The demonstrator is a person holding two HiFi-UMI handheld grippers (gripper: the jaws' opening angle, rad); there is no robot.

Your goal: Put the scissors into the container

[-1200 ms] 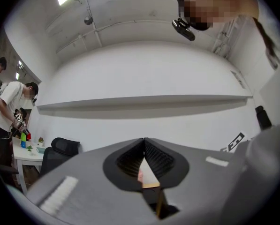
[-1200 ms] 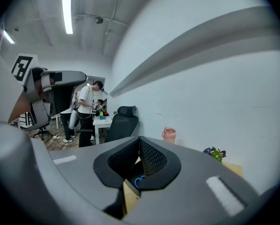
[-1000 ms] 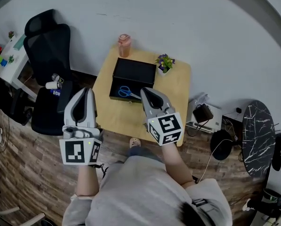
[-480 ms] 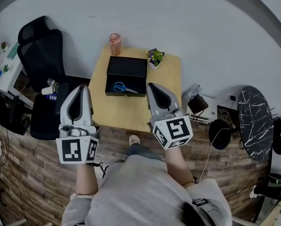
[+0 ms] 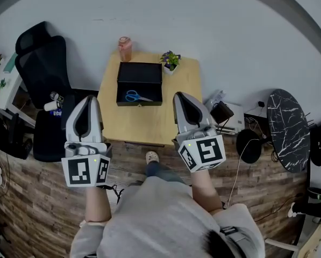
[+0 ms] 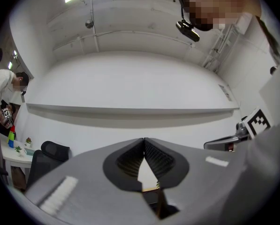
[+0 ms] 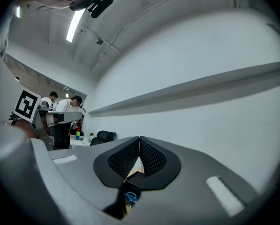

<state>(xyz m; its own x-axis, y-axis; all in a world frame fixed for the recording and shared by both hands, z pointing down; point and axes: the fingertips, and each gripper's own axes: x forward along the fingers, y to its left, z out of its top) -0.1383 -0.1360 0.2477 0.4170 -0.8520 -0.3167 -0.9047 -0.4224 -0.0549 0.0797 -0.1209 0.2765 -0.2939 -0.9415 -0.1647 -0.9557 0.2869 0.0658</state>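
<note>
Blue-handled scissors point(image 5: 135, 96) lie inside an open black container point(image 5: 140, 75) on the small wooden table point(image 5: 144, 120) in the head view. Both grippers are held well back from the table, over the wooden floor. My left gripper point(image 5: 92, 100) is at the left, jaws shut with nothing between them. My right gripper point(image 5: 180, 97) is at the right, also shut and empty. In the right gripper view the scissors point(image 7: 129, 197) show small below the closed tips point(image 7: 139, 138). The left gripper view shows its tips point(image 6: 144, 139) touching, pointing at a white wall.
A pink cup point(image 5: 125, 48) and a small potted plant point(image 5: 170, 60) stand at the table's far edge. A black office chair point(image 5: 44, 63) is to the left. A bag, cables and a dark round marble table point(image 5: 289, 128) are to the right. Two people stand in the background point(image 7: 60, 104).
The view has pulled back from the table, which now looks smaller and farther. Both grippers have stayed shut and drawn away from the container; the scissors stay inside it.
</note>
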